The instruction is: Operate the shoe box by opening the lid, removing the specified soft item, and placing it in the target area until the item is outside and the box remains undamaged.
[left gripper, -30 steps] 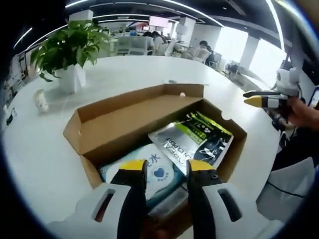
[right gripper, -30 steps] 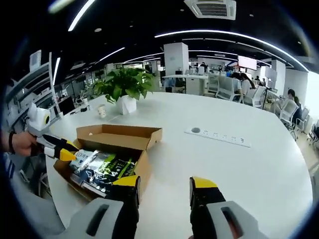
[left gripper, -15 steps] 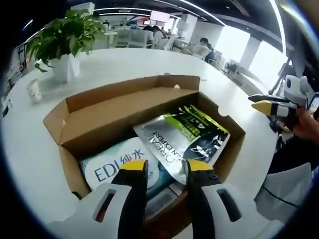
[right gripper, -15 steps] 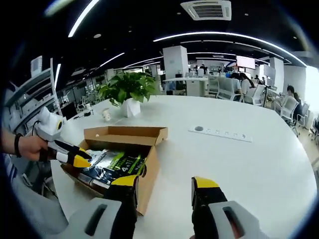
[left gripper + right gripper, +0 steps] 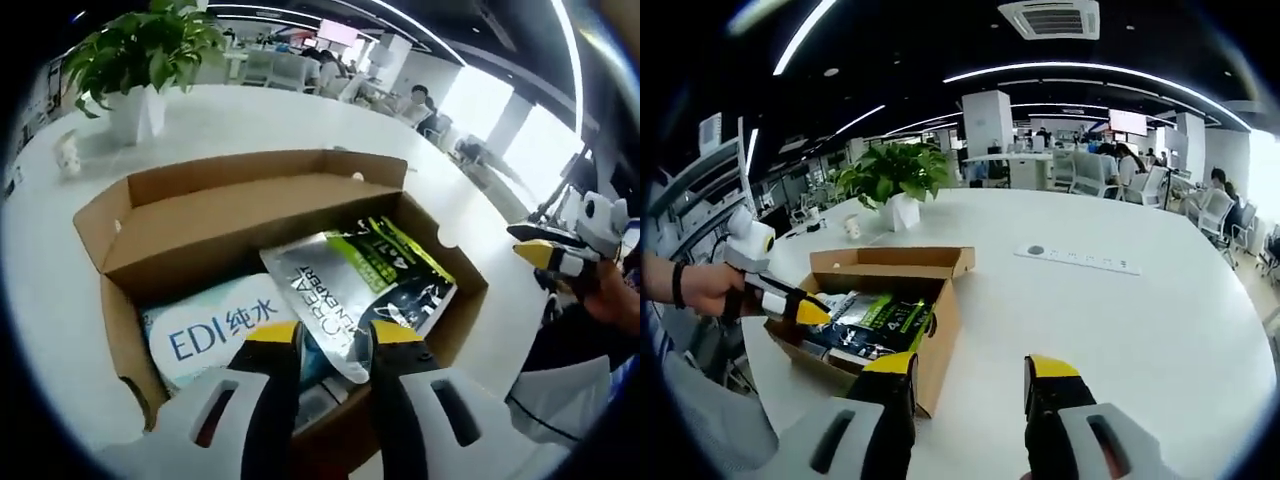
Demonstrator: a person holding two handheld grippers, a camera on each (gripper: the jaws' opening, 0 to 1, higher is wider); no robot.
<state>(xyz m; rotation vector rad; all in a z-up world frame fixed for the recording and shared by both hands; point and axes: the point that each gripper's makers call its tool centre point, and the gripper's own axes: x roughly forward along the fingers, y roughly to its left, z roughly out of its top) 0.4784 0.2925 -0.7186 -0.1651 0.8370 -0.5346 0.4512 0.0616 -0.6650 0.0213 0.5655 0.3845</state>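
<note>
The brown cardboard shoe box stands open on the white table, its lid folded back. Inside lie a silver, green and black pouch and a soft white and blue wipes pack printed "EDI". My left gripper hangs open just above the box's near wall, over the edges of both items, with nothing between its jaws. From the right gripper view that left gripper reaches over the box from the left. My right gripper is open above bare table to the right of the box, and its tips also show at the right of the left gripper view.
A potted plant in a white pot and a small cup stand behind the box. A white power strip lies on the table to the right. A hand holds the left gripper. People sit at desks far behind.
My left gripper has come closer and lower over the box, so the wipes pack and pouch look larger. The right gripper has stayed over the table beside the box.
</note>
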